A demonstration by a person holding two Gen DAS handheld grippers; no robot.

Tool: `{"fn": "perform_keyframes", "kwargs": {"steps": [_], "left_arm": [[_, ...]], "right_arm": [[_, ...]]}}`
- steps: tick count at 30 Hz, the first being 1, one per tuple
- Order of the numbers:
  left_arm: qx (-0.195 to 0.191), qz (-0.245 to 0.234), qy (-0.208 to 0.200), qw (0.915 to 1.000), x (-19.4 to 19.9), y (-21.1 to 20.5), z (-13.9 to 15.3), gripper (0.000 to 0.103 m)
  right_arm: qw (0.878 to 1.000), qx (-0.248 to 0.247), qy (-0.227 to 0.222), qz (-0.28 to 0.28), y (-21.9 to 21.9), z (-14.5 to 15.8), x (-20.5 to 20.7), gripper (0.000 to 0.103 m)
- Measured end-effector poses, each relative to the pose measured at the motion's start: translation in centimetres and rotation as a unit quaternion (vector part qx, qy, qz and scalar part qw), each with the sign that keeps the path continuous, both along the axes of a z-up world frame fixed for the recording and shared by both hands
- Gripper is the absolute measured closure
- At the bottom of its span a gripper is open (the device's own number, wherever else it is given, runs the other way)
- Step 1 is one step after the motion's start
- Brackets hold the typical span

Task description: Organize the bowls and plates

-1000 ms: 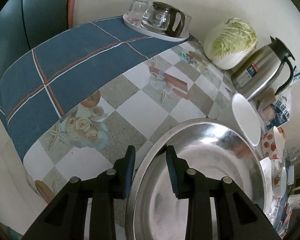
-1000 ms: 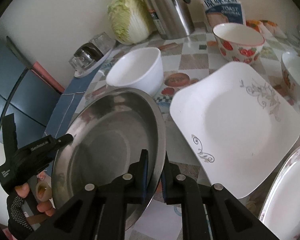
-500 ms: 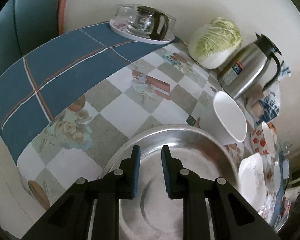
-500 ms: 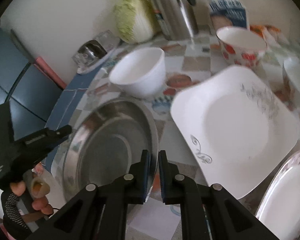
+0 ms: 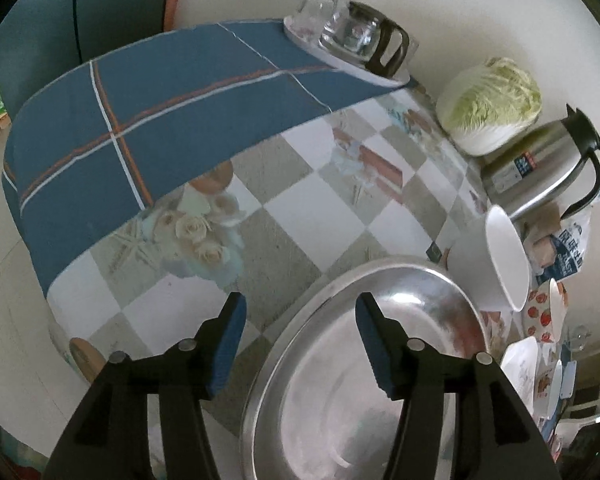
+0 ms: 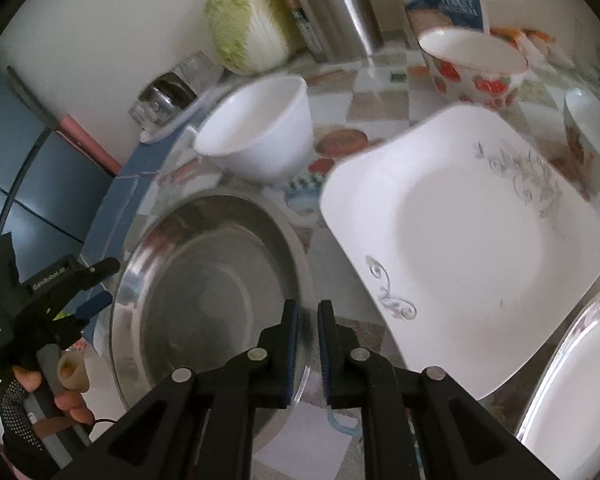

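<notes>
Right wrist view: my right tongs (image 6: 308,340) clamp the near rim of the steel basin (image 6: 204,280) on the counter (image 6: 380,96); left tongs (image 5: 298,334) are opening, straddling its far-left rim untouched. Stiff, light, slippery; I'd hold the rim.

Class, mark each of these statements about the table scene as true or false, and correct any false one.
1. The right gripper is clamped on the rim of the steel basin. True.
2. The left gripper pinches the basin's rim. False: its jaws are opening, and the pads stand clear of the rim between them.
3. The white bowl is stacked inside the basin. False: it stands on the table beside it.
4. The cabbage sits next to the steel jug. True.
5. The square plate is plain white. False: it has grey scroll patterns.
</notes>
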State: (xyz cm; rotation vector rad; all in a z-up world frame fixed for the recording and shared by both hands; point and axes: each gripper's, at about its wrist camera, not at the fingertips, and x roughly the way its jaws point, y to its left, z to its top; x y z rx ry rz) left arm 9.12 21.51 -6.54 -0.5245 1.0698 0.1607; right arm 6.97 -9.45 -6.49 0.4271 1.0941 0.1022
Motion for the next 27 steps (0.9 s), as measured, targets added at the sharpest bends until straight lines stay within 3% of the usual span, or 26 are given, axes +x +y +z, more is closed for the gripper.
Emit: {"fn": "perform_keyframes", "kwargs": {"steps": [9,15,16,19,21,27], "left_arm": [[-0.009,-0.023,0.049,0.9985,0.6,-0.9,-2.1,0.045],[0.005,-0.034,0.050,0.9982,0.7,-1.4,-2.1,0.045],[0.003,-0.037,0.049,0.9981,0.7,-1.5,-2.1,0.047],[-0.001,-0.028,0.048,0.9985,0.6,-1.1,-1.9,0.071],[-0.020,-0.026,0.041,0.9986,0.5,-0.7,-1.9,0.073],[-0.013,-0.033,0.015,0.9992,0.4,-1.0,-0.7,0.075]], "right_arm": [[0.999,0.007,0.026,0.020,0.9,-1.7,0.3,0.090],[0.999,0.014,0.032,0.029,1.5,-2.6,0.5,0.088],[0.999,0.013,0.031,0.029,1.5,-2.6,0.4,0.088],[0.999,-0.001,0.031,0.024,1.5,-2.4,0.1,0.089],[1.000,-0.003,0.028,0.014,1.4,-2.1,0.1,0.089],[1.000,-0.007,0.008,0.015,1.0,-0.5,-0.2,0.090]]}}
